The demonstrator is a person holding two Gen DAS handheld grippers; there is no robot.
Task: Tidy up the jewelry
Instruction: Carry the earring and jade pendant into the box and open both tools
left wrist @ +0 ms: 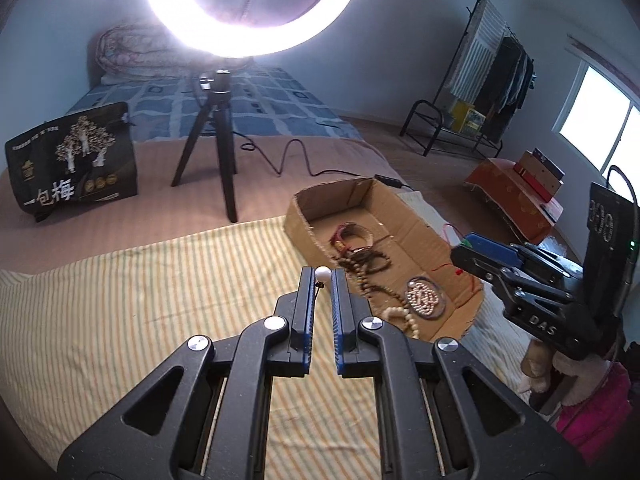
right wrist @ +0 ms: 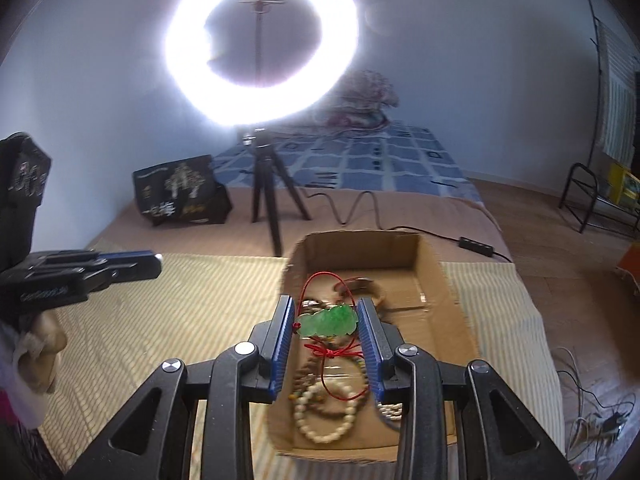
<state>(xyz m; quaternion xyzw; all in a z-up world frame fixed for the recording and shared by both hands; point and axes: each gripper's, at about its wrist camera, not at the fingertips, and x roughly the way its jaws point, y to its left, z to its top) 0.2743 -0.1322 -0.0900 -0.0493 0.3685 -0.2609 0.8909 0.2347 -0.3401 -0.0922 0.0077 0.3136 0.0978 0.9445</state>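
Observation:
My left gripper [left wrist: 322, 276] is shut on a white pearl bead [left wrist: 322, 273] on a dark thread, held above the striped cloth [left wrist: 160, 300], left of the cardboard box [left wrist: 360, 196]. My right gripper [right wrist: 326, 312] is shut on a green jade pendant [right wrist: 328, 321] with a red cord [right wrist: 320, 280], held over the box [right wrist: 360, 248]. Inside the box lie several bead bracelets: cream beads [right wrist: 320, 416], brown beads [left wrist: 368, 260] and a pearl coil [left wrist: 424, 298]. The right gripper also shows in the left wrist view [left wrist: 460, 254], and the left one in the right wrist view [right wrist: 158, 260].
A ring light on a black tripod [left wrist: 218, 148] stands behind the cloth, its cable [left wrist: 288, 160] running to the box. A black printed bag [left wrist: 72, 156] sits at far left. A clothes rack [left wrist: 480, 92] and an orange box [left wrist: 516, 196] stand at right.

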